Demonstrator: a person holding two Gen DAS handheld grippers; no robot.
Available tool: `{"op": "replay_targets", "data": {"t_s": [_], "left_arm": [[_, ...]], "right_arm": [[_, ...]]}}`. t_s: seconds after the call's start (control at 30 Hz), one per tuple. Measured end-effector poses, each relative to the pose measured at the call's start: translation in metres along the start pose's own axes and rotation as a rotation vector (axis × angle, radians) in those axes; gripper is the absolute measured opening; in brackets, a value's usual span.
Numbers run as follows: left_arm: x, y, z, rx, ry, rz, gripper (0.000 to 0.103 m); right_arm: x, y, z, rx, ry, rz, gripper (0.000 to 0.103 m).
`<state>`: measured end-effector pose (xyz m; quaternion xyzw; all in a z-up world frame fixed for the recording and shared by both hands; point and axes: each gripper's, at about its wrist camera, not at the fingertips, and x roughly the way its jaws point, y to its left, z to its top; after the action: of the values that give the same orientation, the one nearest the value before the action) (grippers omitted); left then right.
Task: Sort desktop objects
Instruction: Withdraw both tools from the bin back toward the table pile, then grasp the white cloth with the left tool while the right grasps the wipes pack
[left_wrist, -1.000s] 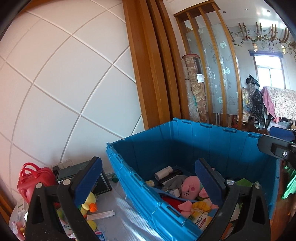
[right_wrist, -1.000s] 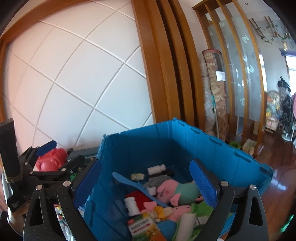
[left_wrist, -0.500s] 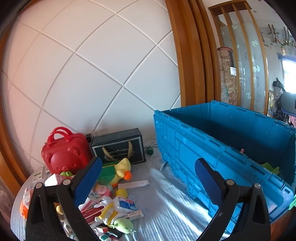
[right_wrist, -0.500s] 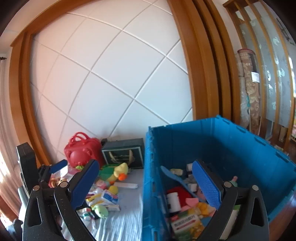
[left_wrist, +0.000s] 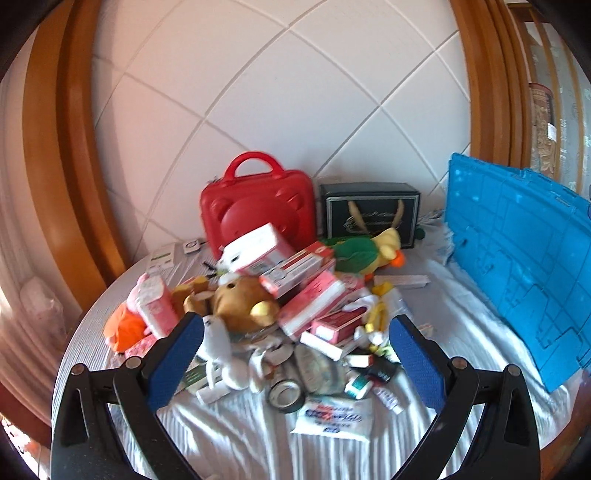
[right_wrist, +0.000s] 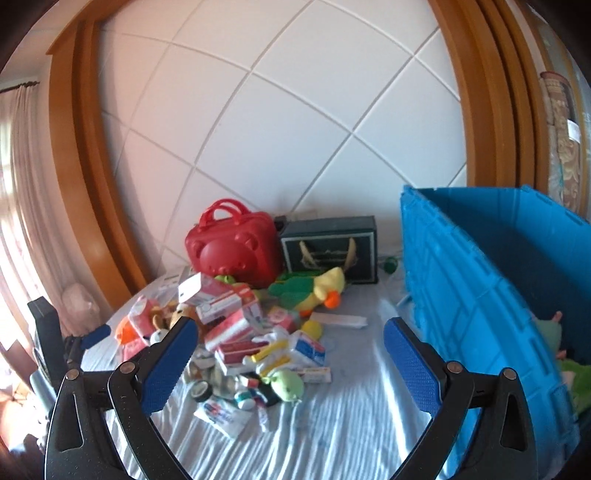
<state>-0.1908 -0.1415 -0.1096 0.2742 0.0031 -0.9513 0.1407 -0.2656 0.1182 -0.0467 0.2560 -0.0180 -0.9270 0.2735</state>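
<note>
Gaping empty, both tongs (left_wrist: 295, 354) (right_wrist: 288, 354); blue crate (right_wrist: 480, 295) holding plush toys (right_wrist: 554, 332).

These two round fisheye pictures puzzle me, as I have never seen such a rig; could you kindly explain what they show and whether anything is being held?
There is no robot here. A person carries a hand-held gripper in each hand, and a small camera on each looks forward along its two blue-padded fingers. The left hand-held gripper and the right hand-held gripper are both open and hold nothing.

Both views face a table under a pale striped cloth. On it lies a heap of red-and-white cardboard boxes, a brown plush bear, a green and yellow plush duck and small bits. Behind stand a red plastic bear-faced case and a dark green gift box. To the right is a large blue plastic crate, the likely sorting bin.
</note>
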Motion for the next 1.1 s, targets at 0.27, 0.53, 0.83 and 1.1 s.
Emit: {"op": "replay_targets", "data": {"t_s": [0.27, 0.53, 0.83, 1.1], "left_arm": [[0.011, 0.087, -0.054, -0.047, 0.116, 0.095, 0.102], [0.018, 0.108, -0.112, -0.095, 0.269, 0.162, 0.102], [0.033, 0.112, -0.17, -0.302, 0.411, 0.227, 0.102], [0.059, 0.116, -0.198, -0.486, 0.479, 0.288, 0.091]], "right_arm": [[0.059, 0.071, -0.034, -0.054, 0.084, 0.092, 0.102], [0.124, 0.119, -0.098, -0.236, 0.298, 0.251, 0.102], [0.209, 0.119, -0.164, -0.389, 0.577, 0.426, 0.094], [0.255, 0.112, -0.181, -0.472, 0.683, 0.51, 0.088]]}}
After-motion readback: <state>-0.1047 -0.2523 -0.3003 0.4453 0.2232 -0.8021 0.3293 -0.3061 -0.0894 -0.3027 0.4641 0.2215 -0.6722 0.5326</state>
